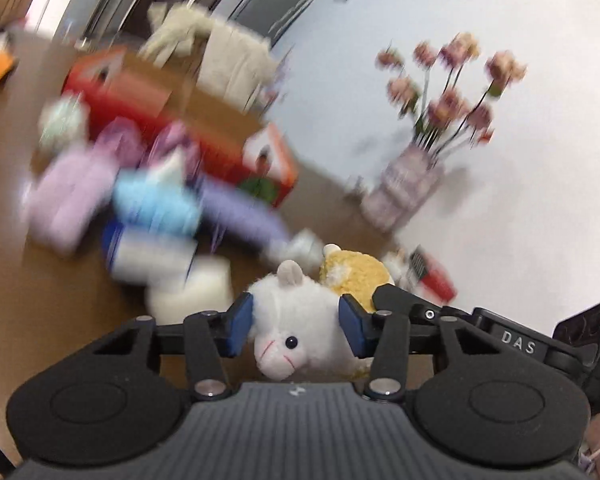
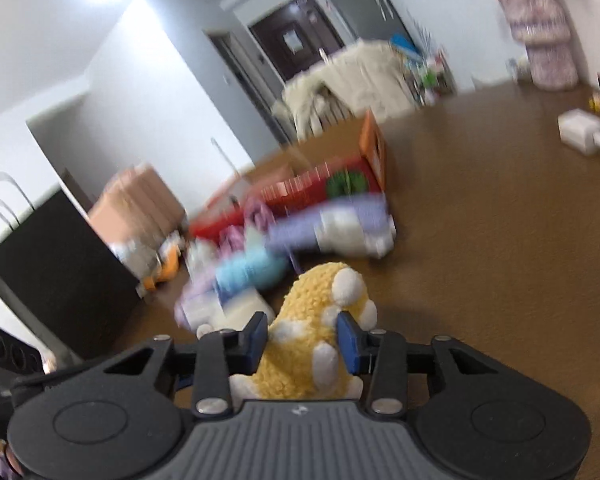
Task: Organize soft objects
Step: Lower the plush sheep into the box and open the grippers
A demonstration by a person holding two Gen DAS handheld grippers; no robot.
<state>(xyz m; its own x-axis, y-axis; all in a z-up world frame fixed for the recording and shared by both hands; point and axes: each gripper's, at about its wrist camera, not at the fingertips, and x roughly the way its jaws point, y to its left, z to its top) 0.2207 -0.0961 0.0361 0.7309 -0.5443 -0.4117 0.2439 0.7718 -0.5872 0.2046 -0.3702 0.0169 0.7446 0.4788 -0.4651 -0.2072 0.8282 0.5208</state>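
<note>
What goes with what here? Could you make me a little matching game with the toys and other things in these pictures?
Things:
1. white plush animal
2. yellow plush toy
3. vase of flowers
4. black paper bag

Descriptions:
A. stands by the white wall, on the brown surface
B. clamped in the right gripper
C. has thin loop handles
D. clamped in the left gripper

Pairs: 1-D, 2-B, 3-A, 4-C

White plush llama (image 1: 296, 330) with pink snout; yellow plush (image 2: 308, 344) spotted white; brown table (image 2: 500, 240).
</note>
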